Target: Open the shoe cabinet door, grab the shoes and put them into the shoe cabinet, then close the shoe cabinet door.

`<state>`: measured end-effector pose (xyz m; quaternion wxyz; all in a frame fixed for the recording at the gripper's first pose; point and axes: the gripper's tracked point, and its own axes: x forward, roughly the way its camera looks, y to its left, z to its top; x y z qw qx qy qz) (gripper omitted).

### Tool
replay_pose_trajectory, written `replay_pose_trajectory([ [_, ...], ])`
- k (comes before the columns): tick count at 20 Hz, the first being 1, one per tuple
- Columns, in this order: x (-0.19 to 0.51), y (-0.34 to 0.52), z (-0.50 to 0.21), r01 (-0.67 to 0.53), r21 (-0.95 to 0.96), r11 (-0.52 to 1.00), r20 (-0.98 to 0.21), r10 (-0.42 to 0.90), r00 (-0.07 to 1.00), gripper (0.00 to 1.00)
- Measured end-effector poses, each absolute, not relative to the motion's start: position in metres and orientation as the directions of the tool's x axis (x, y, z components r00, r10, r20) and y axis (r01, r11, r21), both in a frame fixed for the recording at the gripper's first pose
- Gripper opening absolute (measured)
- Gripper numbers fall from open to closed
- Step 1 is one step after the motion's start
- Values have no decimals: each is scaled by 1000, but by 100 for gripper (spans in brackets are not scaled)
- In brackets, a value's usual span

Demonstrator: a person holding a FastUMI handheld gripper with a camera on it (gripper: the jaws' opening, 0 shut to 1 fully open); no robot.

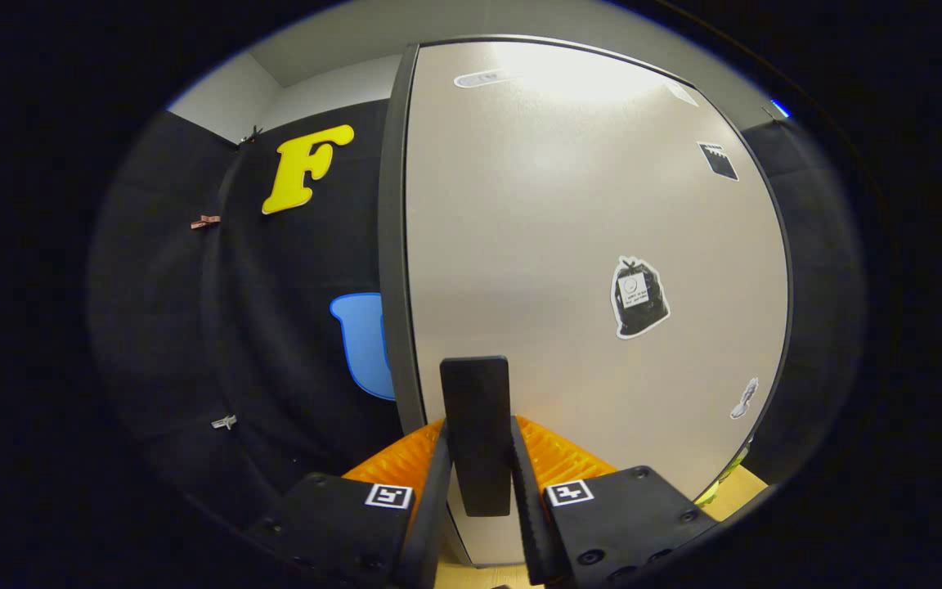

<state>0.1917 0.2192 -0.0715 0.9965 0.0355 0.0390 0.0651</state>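
Here, the claw (477, 483) pinches the dark, upright handle (476, 425) of the shoe cabinet door (569, 229), both fingers pressed against the handle's sides near its lower end. The pale door fills the scene ahead of the fingers, its dark edge (393, 245) running just beside the handle, with the booth's black cloth wall (275, 343) beyond that edge. Stickers dot the door's face, among them one shaped like a tied black bag (639, 297). Whether the door sits fully shut or already ajar cannot be told from this angle, and the cabinet's interior is hidden behind it.

The step in hand looks like working the door by its handle, most likely the opening pull. To do it well, the grip should hold firm on the handle while the hand follows the arc of the hinge rather than tugging straight back, so the fingers do not slip off the smooth bar. A bit of yellow-green (724, 478) by the door's lower far corner may be a shoe, too small to tell.
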Motion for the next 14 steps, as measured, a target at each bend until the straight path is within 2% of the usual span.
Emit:
replay_pose_trajectory([
  [4, 192, 217, -73, -136, 22, 990, -56, 137, 989, 36],
  [6, 191, 217, -74, -161, 30, 987, -69, 163, 984, 24],
  [7, 189, 216, -72, -165, 32, 986, -68, 167, 984, 24],
  [8, 187, 217, -73, -171, 34, 985, -69, 173, 983, 19],
  [14, 147, 205, -66, -231, 43, 972, -65, 233, 970, 18],
])
